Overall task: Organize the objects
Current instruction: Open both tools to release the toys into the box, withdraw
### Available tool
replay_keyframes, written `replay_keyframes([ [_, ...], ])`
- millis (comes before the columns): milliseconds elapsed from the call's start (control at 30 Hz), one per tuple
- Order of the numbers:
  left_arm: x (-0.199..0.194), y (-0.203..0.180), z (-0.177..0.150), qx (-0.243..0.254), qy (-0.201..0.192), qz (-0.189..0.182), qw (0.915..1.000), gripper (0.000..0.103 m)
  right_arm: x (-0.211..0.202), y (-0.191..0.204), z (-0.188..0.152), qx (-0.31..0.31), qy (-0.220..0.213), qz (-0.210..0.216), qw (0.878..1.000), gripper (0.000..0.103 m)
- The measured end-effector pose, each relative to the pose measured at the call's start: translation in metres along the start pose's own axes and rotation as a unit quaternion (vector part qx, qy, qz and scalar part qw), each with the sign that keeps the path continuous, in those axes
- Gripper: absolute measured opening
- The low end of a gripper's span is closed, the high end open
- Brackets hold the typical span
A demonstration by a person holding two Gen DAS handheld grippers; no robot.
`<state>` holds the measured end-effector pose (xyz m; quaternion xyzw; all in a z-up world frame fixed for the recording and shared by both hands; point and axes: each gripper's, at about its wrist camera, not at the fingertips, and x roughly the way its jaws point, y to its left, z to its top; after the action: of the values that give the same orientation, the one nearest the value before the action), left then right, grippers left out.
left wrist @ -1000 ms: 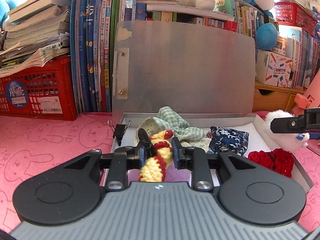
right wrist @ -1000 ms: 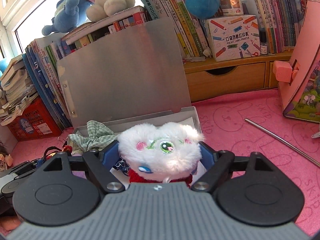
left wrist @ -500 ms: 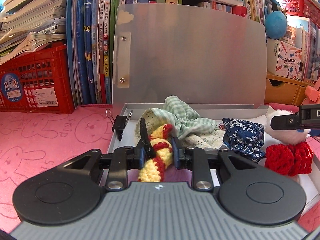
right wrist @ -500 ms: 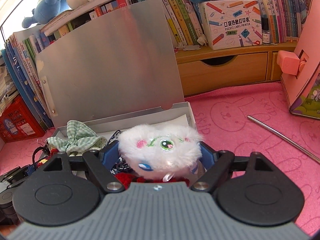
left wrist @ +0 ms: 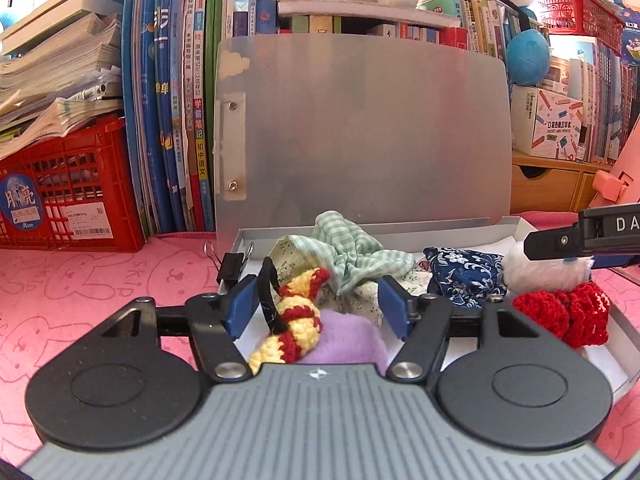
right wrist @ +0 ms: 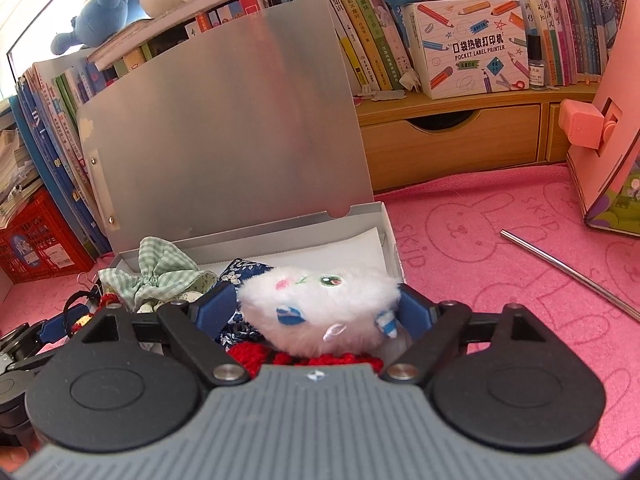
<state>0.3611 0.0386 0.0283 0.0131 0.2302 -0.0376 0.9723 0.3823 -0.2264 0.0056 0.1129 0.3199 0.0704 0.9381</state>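
Left wrist view: left gripper [left wrist: 316, 306] opening, pads clear of the yellow-and-red crocheted piece [left wrist: 294, 322] lying between them inside the open grey box [left wrist: 624, 332], at its left end. Right wrist view: right gripper [right wrist: 316, 312] opening around the white plush toy [right wrist: 320, 306], resting on red knitwear [right wrist: 256, 354] at that box's right end, pads barely apart from fur.

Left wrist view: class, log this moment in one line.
left hand-held gripper: opening, pads clear of yellow-and-red crocheted toy | toy: lying in open silver metal box
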Motion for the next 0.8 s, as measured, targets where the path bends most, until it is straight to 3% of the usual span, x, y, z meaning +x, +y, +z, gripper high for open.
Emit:
replay_keyframes([
  [333, -0.048, -0.01, 0.003, -0.014, 0.005, -0.018, 0.9997, 0.075, -0.052, 0.007, -0.006, -0.037, -0.021, 0.002, 0.999, 0.093],
  [800, -0.142, -0.036, -0.019, 0.006, 0.005, -0.07, 0.9975, 0.084, -0.143, 0.012, -0.047, -0.109, -0.05, 0.032, 0.992, 0.096],
])
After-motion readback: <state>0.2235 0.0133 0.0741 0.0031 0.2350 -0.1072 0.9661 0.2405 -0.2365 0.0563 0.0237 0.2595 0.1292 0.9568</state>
